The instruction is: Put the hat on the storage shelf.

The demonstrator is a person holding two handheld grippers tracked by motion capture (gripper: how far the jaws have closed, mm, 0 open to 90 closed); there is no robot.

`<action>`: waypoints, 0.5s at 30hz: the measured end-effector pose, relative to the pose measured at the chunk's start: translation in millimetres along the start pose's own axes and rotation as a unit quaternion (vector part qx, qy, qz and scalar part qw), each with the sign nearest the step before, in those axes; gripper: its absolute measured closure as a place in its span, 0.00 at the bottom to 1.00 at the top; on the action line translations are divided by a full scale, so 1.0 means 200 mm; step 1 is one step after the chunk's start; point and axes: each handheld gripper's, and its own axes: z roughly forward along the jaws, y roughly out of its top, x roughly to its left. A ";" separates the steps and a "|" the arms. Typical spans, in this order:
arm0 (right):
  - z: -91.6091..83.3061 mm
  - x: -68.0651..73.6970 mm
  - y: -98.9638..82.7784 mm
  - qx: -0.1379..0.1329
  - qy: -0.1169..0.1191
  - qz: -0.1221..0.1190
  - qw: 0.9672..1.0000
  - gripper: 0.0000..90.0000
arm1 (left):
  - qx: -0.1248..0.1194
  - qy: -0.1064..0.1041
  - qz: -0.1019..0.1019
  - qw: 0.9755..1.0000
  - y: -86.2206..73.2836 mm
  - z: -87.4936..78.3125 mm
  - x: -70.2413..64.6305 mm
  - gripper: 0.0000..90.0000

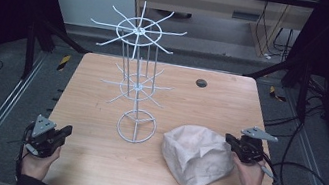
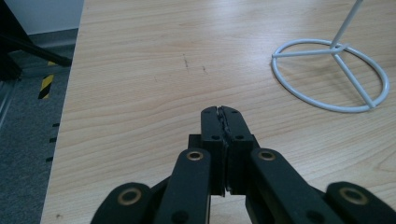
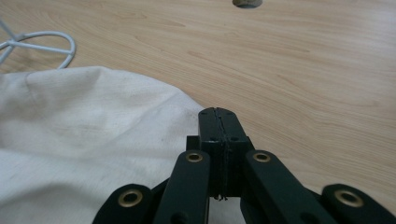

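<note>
Wood surface: table point(image 1: 90, 161), light grain, bare at the near left; small dark hole point(image 1: 201, 83) toward 1 o'clock from centre.
Left gripper: left gripper point(image 1: 66, 131) at 8 o'clock on the table, held low in the person's hand; in the left gripper view point(image 2: 222, 112) the jaws are pressed together with nothing between them, aimed over bare wood.
Wire rack: white wire rack point(image 1: 137, 75) just left of centre, upright on a ring base point(image 1: 136, 127); two tiers of radiating hooks, upper tier at 12 o'clock. Ring base also visible at 2 o'clock in the left gripper view point(image 2: 330, 74).
Cloth bag: off-white cloth bag point(image 1: 196, 154) at 5 o'clock, slumped on the table, just beside the ring base but apart from it; mouth appears to face the right gripper.
Right gripper: right gripper point(image 1: 228, 139) at 4 o'clock, at the bag's right edge; in the right gripper view point(image 3: 218, 113) the jaws are fully closed, empty, with cloth directly beneath and to 9 o'clock.
Step in hand (judgement): approach to the bag; no grip taken.
Risk 1: closed jaws will push the cloth rather than pinch it; cause, no opening before contact.
Risk 2: dragging the bag toward 10 o'clock could knock the rack's base and tip it; cause, light frame, close spacing.
Risk 3: fabric could snag on a lower hook point(image 1: 116, 98) when lifted.
</note>
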 end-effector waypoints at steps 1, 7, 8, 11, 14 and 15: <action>0.02 0.00 0.00 0.004 0.003 0.004 1.000 1.00 | 0.001 0.000 -0.001 1.000 0.00 0.00 0.00 0.98; 0.06 0.00 -0.02 0.043 -0.002 -0.014 0.999 1.00 | 0.001 -0.001 -0.003 1.000 0.00 0.00 0.02 0.98; 0.05 0.00 -0.03 0.048 -0.002 -0.017 0.999 1.00 | 0.000 -0.001 -0.002 1.000 0.00 0.00 0.02 0.98; 0.02 0.01 -0.05 0.060 -0.005 -0.033 0.998 1.00 | -0.003 -0.002 -0.002 1.000 0.00 -0.01 0.01 0.98; -0.03 0.02 -0.08 0.063 -0.001 -0.032 0.997 1.00 | -0.003 -0.001 -0.003 1.000 0.00 -0.01 0.02 0.98; -0.04 0.02 -0.10 0.065 0.000 -0.030 0.997 1.00 | -0.003 -0.001 -0.003 1.000 0.00 -0.01 0.02 0.98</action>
